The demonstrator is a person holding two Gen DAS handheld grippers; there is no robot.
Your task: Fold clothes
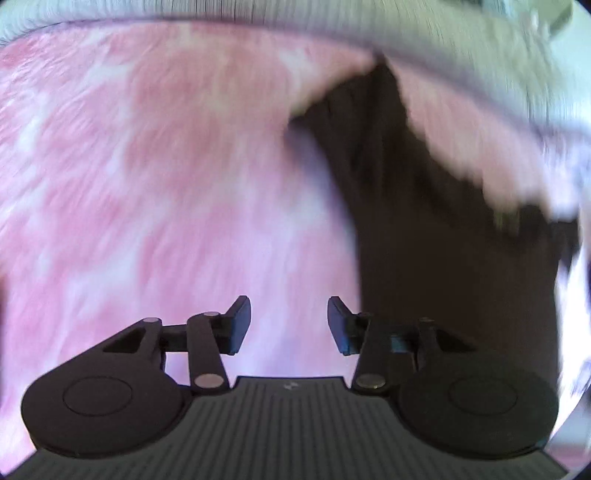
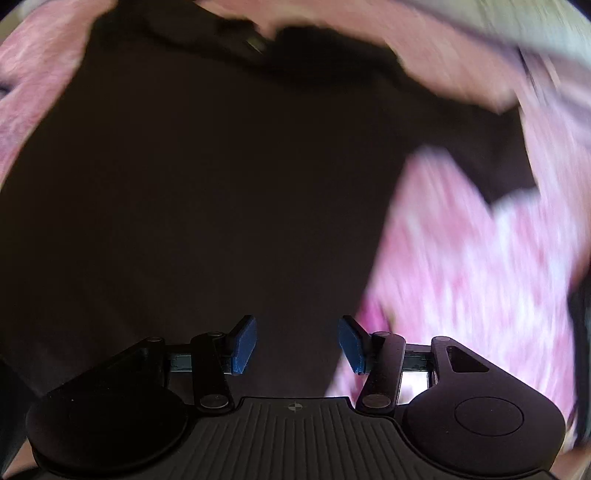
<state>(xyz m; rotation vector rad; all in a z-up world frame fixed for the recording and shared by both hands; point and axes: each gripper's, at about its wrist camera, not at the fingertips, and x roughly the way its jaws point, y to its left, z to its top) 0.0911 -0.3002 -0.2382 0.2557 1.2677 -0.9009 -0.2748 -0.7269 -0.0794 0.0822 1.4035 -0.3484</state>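
A dark brown shirt (image 2: 207,192) lies spread on a pink and white patterned cover (image 1: 147,166). In the right wrist view it fills most of the frame, with its collar at the top and one sleeve (image 2: 476,147) reaching right. In the left wrist view the shirt (image 1: 443,229) shows only at the right side. My left gripper (image 1: 289,323) is open and empty above the pink cover, left of the shirt. My right gripper (image 2: 297,343) is open and empty above the shirt's lower edge. Both views are blurred by motion.
The pink cover (image 2: 472,266) surrounds the shirt on all sides. A pale grey-green band (image 1: 258,14) runs beyond the cover's far edge, also in the right wrist view (image 2: 517,22).
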